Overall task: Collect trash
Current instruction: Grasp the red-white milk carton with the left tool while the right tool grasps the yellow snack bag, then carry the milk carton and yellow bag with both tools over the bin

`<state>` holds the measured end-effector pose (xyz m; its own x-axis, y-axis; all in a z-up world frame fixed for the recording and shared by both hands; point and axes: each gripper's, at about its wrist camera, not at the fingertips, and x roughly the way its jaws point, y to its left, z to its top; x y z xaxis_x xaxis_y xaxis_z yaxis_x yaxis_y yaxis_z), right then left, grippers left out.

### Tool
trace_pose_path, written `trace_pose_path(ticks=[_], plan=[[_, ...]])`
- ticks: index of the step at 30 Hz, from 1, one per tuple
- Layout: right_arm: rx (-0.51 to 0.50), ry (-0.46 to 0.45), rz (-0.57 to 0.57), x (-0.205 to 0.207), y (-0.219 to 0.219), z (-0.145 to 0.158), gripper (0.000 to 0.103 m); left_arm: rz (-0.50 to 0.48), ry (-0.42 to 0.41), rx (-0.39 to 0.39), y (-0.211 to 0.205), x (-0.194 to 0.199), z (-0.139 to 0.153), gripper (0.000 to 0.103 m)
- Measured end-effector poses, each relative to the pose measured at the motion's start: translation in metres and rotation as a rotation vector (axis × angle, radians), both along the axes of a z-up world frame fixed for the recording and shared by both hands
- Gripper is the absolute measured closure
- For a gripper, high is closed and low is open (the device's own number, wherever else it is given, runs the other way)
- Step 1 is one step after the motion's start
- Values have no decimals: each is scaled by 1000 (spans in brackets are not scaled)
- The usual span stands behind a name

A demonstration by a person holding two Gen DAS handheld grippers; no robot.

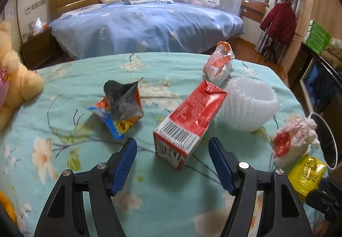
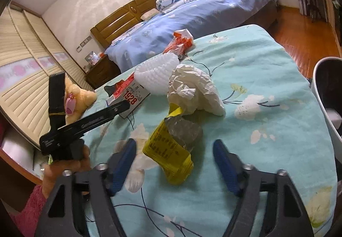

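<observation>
Left gripper [image 1: 172,148]: jaws standing apart, nothing pinched. The near end of the red carton sits right in the gap, but the blue pads aren't touching it.
Red carton [image 1: 188,121]: lying on its side on the teal floral bedspread [image 1: 64,96], barcode end toward the tool, far end angled off to the right.
Chip bag [image 1: 121,106]: crumpled open, ahead and to the left of the left gripper.
White foam sleeve [image 1: 250,104]: just beyond the carton on the right, touching or nearly touching it, can't tell which.
Orange-white wrapper [image 1: 220,62]: furthest out, past the foam.
Right gripper [image 2: 174,150]: also open, holding nothing.
Yellow wrapper [image 2: 168,151]: right between the right fingers, closer to the left pad. Contact is too blurry to call.
White crumpled bag [image 2: 192,89]: just ahead of the yellow one.
Bin [image 2: 327,91]: off to the right gripper's right edge.
Plush bear [image 1: 12,74]: far left.
</observation>
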<state>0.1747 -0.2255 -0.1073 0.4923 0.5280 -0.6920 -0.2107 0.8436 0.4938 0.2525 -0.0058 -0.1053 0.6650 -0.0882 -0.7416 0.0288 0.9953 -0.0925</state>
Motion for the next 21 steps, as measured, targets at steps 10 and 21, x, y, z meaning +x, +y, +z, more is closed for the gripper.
trace_pose_path(ticks=[10,21], plan=[[8,-19,38,-27,-11,9,66,-10,-12,-25,-15,-42,1,67],[-15,-74,-34,-60,-57,33,66,-75,-48,-118,-30,-119,22,67]])
